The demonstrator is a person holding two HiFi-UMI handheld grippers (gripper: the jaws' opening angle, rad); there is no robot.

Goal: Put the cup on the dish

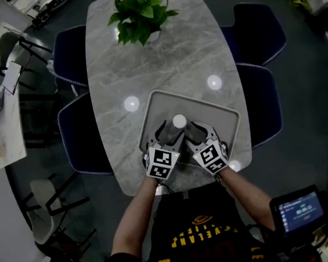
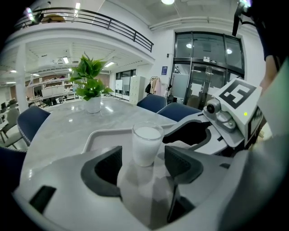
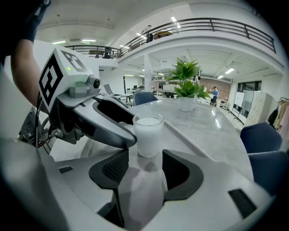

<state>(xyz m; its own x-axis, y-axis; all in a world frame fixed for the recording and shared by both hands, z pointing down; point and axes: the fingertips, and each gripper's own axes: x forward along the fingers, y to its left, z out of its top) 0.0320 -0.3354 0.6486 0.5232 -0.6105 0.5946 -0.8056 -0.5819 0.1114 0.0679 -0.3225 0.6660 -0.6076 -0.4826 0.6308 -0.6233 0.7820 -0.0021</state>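
A small clear cup (image 1: 179, 121) of white liquid stands upright on the pale grey dish (image 1: 223, 122), a shallow tray, near its front. My left gripper (image 1: 167, 132) and right gripper (image 1: 193, 130) sit side by side just behind the cup, both over the tray's near part. In the left gripper view the cup (image 2: 146, 144) stands just beyond the tips of my left gripper (image 2: 143, 164), whose pads are apart from it. The right gripper view shows the same: the cup (image 3: 148, 134) stands ahead of my right gripper (image 3: 145, 168), which is open and untouched by it.
The tray lies on a grey marble table (image 1: 147, 72) with a potted plant (image 1: 141, 15) at its far end. Dark blue chairs (image 1: 259, 39) flank both long sides. The table's near edge is right behind my hands. A small screen (image 1: 299, 209) hangs at lower right.
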